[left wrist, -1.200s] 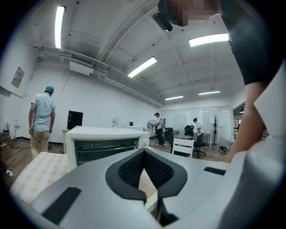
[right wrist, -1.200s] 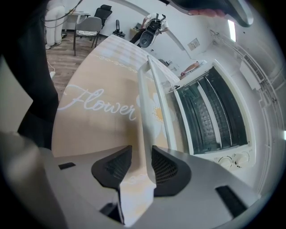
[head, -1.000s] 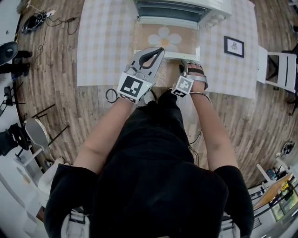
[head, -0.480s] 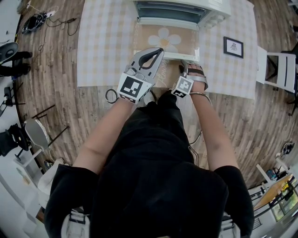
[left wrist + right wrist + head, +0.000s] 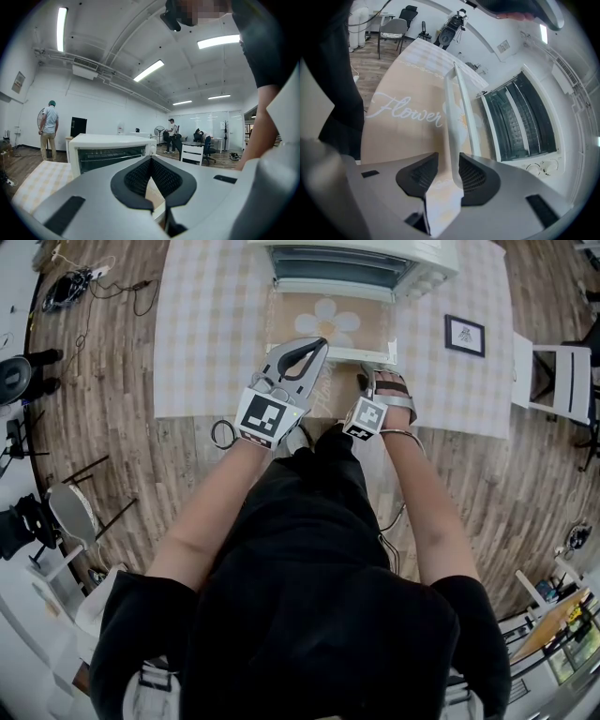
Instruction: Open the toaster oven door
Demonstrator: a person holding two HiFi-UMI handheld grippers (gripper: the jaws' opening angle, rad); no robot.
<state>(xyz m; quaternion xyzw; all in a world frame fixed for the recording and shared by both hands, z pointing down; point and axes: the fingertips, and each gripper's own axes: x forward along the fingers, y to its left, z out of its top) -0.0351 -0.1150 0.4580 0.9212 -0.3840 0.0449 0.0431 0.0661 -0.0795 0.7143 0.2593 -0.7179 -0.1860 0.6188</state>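
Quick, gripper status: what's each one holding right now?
Left gripper: shut, holding nothing.
Right gripper: shut on the door handle of the folded-down toaster oven door.

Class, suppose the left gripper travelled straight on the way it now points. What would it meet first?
Most likely the toaster oven, near the right end of its front. The left gripper is shut and aims at it over the lowered door. Depth is unclear, so it may graze the door.

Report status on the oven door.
Left hand-held gripper shut, empty. Right hand-held gripper clamped on door handle. Toaster oven door down, open. No obstruction seen.
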